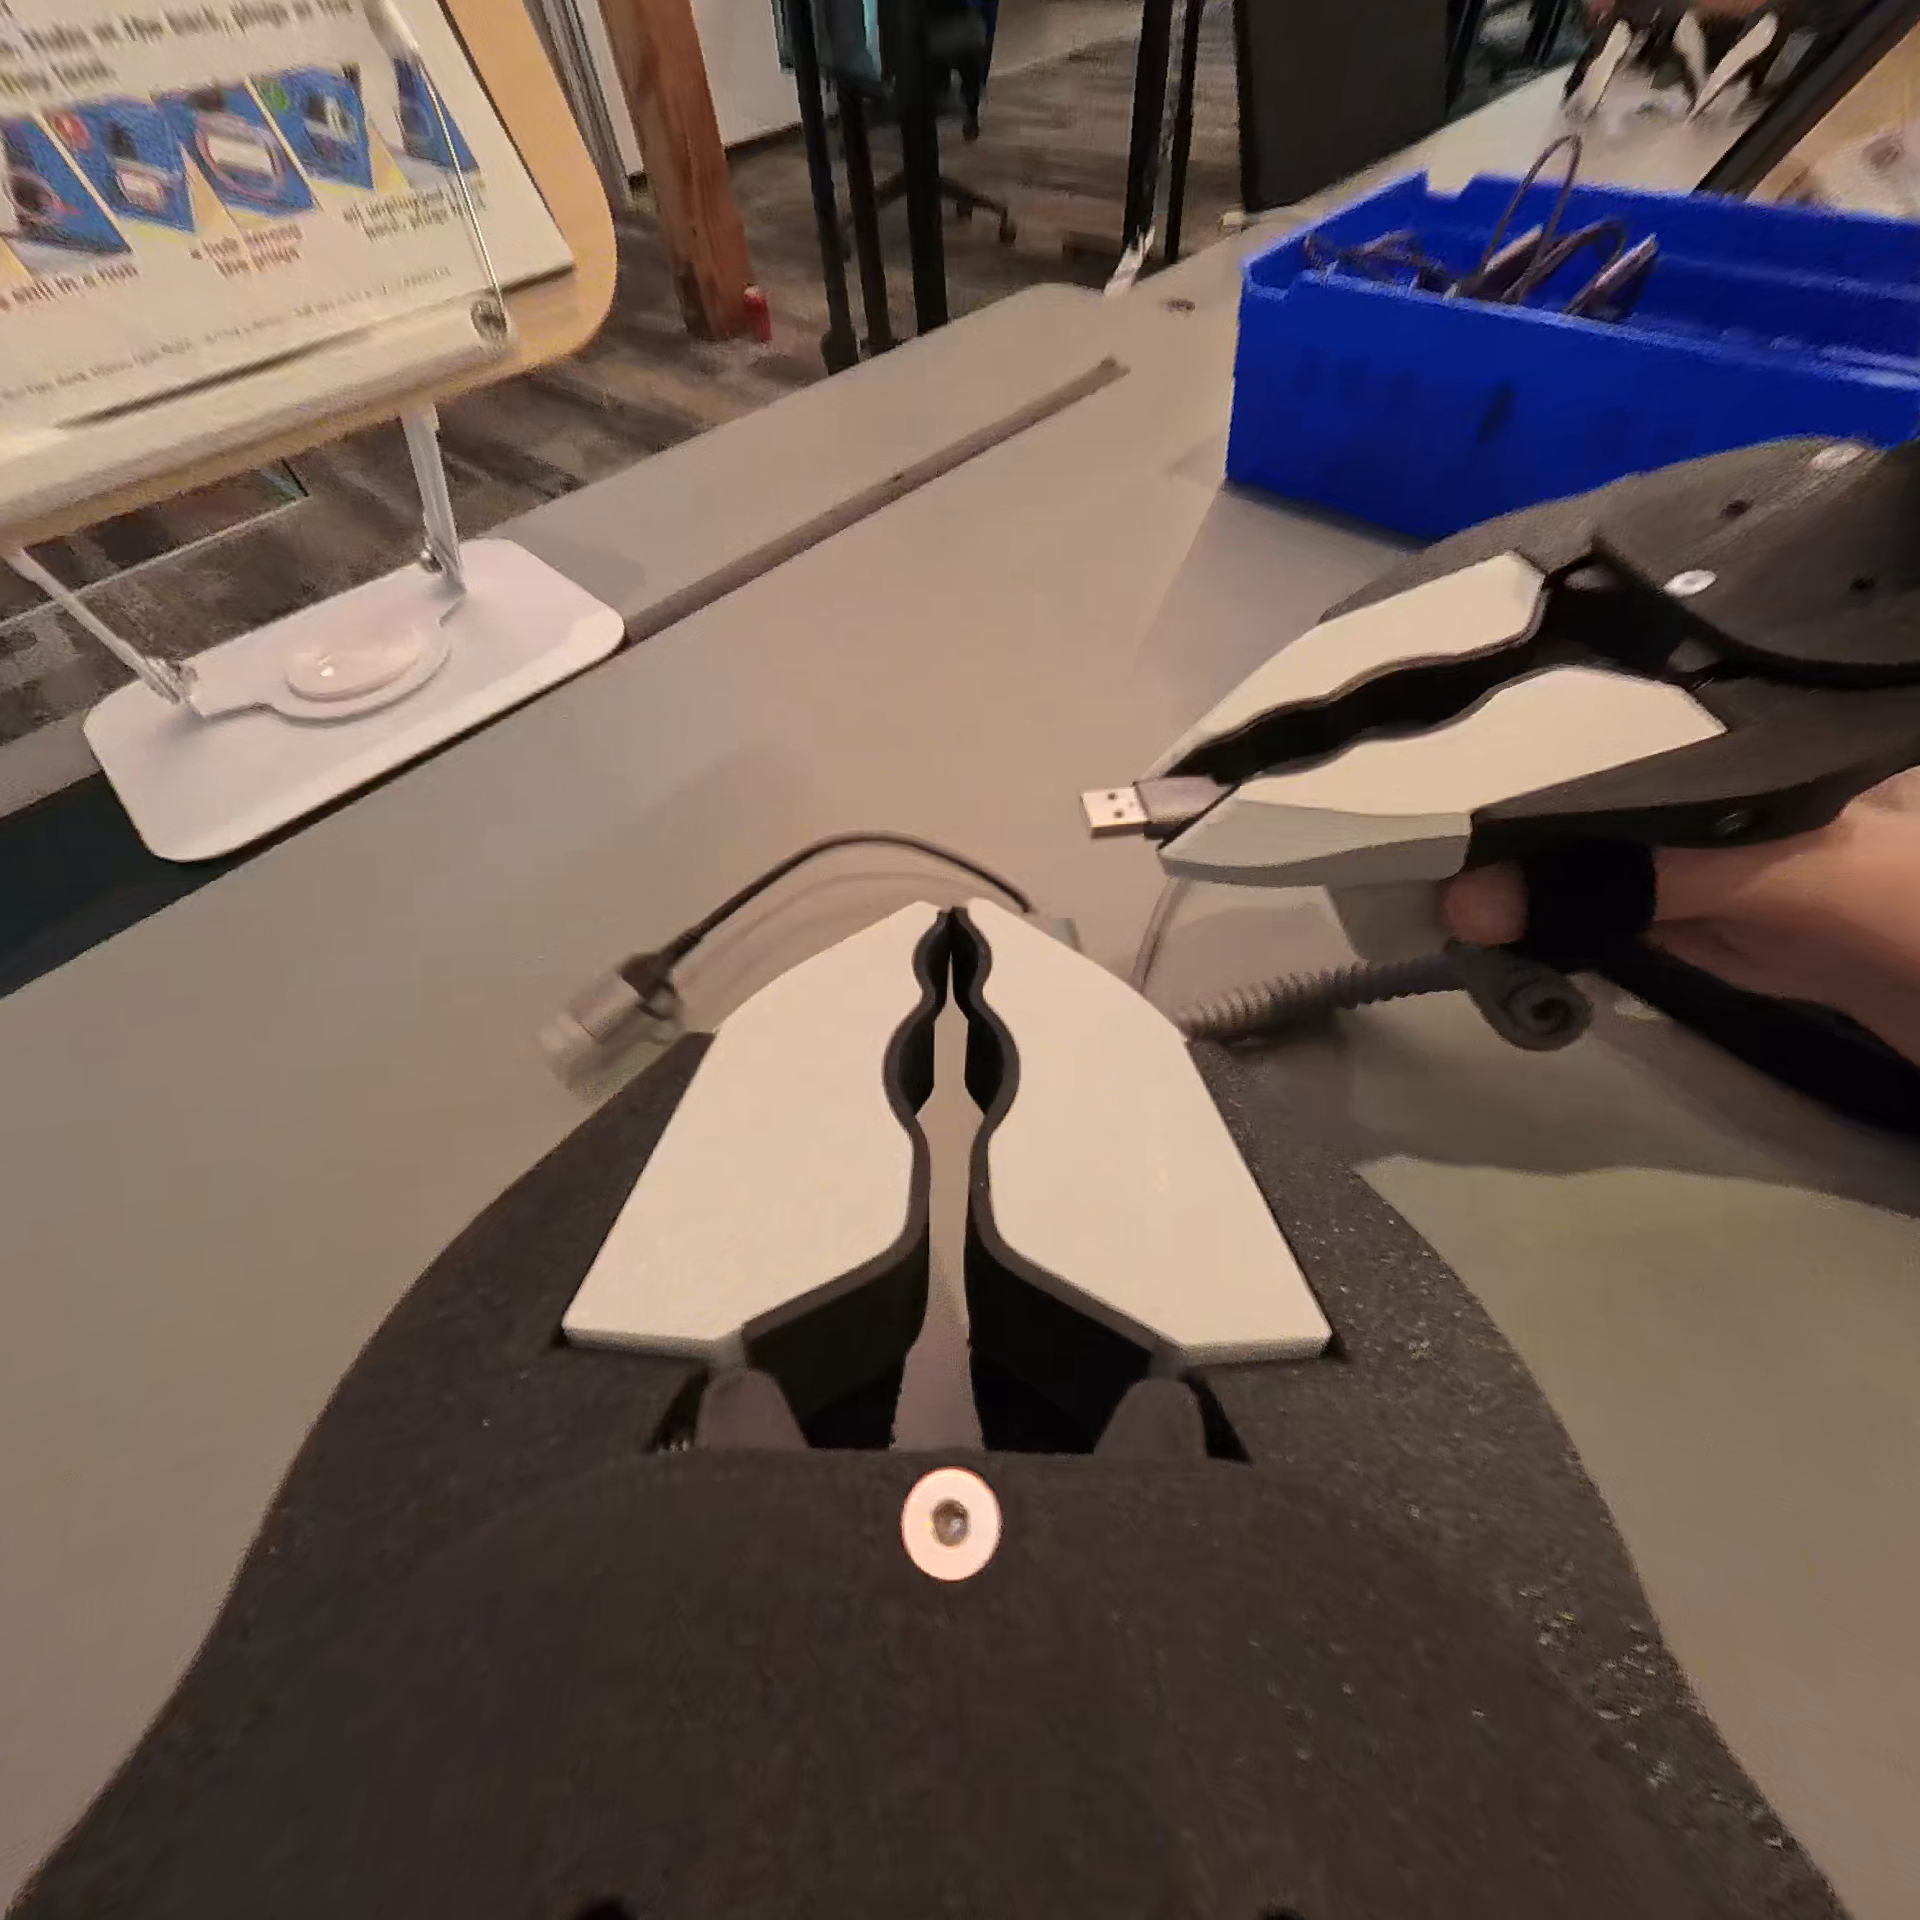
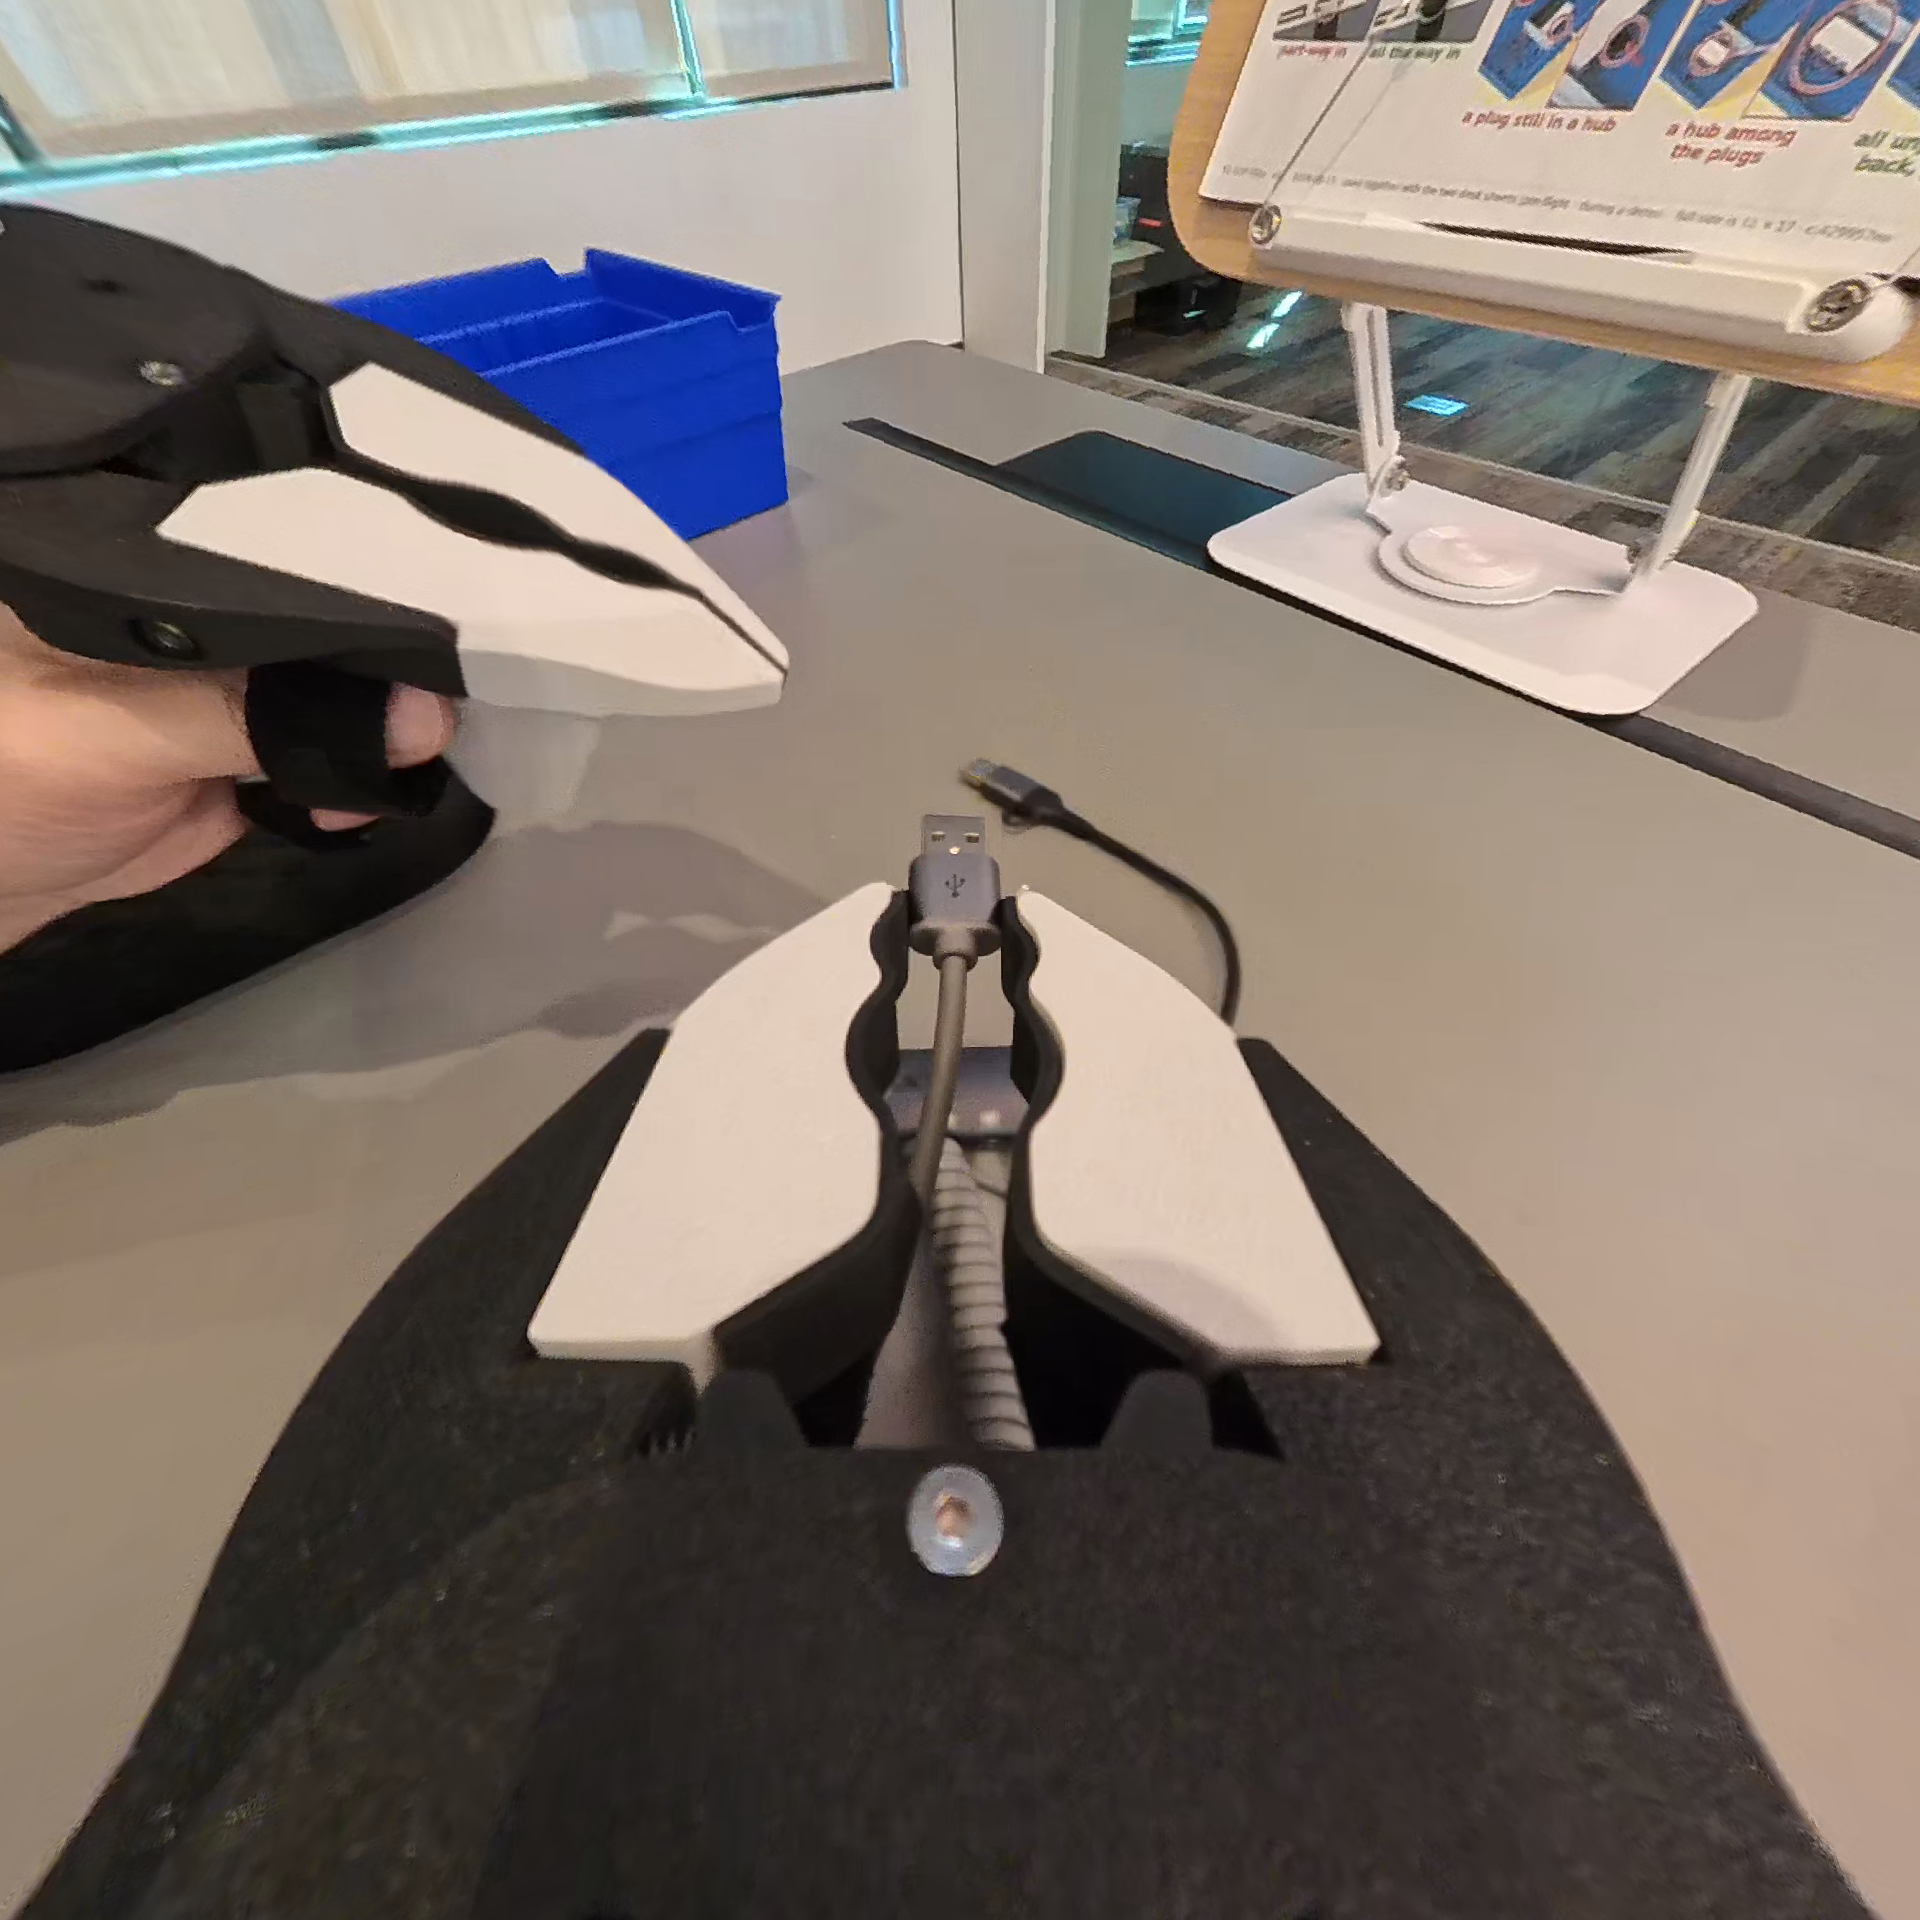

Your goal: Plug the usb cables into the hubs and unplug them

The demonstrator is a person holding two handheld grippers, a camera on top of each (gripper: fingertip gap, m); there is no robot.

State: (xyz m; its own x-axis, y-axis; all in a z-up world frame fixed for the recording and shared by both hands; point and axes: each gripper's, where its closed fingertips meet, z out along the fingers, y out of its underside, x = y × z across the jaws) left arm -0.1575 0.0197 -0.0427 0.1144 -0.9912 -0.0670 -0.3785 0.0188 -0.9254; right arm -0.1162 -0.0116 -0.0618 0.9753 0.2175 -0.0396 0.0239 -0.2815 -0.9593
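My right gripper (image 2: 951,902) is shut on a grey USB-A plug (image 2: 951,873), whose metal tip sticks out past the fingertips above the table. Its grey cable, partly coiled (image 2: 975,1288), runs back between the fingers. In the left wrist view this gripper (image 1: 1174,808) holds the plug (image 1: 1127,810) at the right. My left gripper (image 1: 951,916) is shut with nothing between its fingers, and it also shows at the left of the right wrist view (image 2: 774,665). A grey hub (image 2: 961,1096) lies under my right gripper, mostly hidden. Its black lead ends in a small plug (image 1: 613,1008) lying on the table.
A blue bin (image 1: 1538,384) with several cables stands at the back right of the grey table (image 1: 831,707). An empty blue bin (image 2: 634,384) stands at the back left. A white stand (image 1: 343,686) holds an instruction sheet. A dark slot (image 1: 883,488) crosses the table. Across from one pair of fingers to the other is roughly 6 cm.
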